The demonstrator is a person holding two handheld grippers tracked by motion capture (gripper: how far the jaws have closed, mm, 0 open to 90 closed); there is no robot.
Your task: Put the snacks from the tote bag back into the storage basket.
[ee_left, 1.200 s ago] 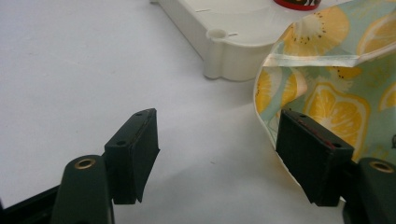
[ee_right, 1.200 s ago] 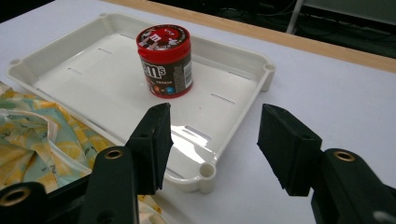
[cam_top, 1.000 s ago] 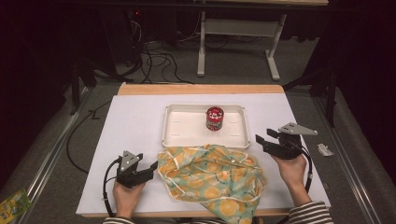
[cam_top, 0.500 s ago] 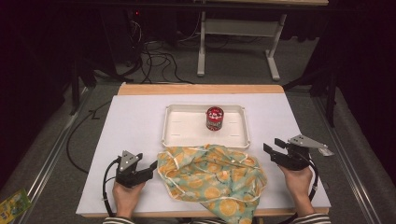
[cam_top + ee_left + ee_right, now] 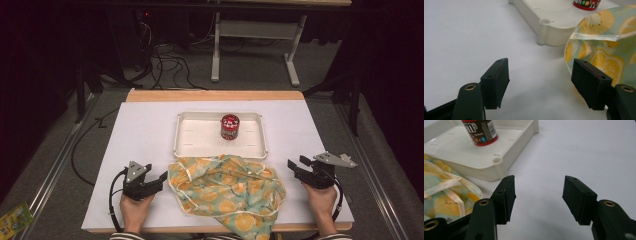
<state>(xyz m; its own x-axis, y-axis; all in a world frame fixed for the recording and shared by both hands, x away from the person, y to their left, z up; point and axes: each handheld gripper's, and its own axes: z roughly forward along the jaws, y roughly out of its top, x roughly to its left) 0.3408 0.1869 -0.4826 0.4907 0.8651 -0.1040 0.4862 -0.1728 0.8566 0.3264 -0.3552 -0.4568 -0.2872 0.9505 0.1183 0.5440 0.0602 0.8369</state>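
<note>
Right tool (image 5: 298, 166) has dropped back toward the near right of the white surface (image 5: 145, 135) since the earlier frames and now sits lower, well clear of the tray; left tool (image 5: 159, 179) has stayed put at the near left. Both tools are released, jaws spread wide with nothing between them, each held in a hand at the near edge.

Crumpled fabric with an orange-and-lemon fruit print on pale green, cream ribbon trim (image 5: 227, 187), lies at the near centre between the two tools. Its left edge is just beside the left tool's right jaw, not gripped; in the left gripper view the fabric (image 5: 609, 42) rises behind that jaw. The right tool stands a little apart from the fabric's right edge.

White rectangular plastic tray (image 5: 197, 137) sits just beyond the fabric, whose far edge touches or overlaps the tray's near rim. Small red cylindrical candy canister (image 5: 230, 127) stands upright in the tray, right of its centre.
</note>
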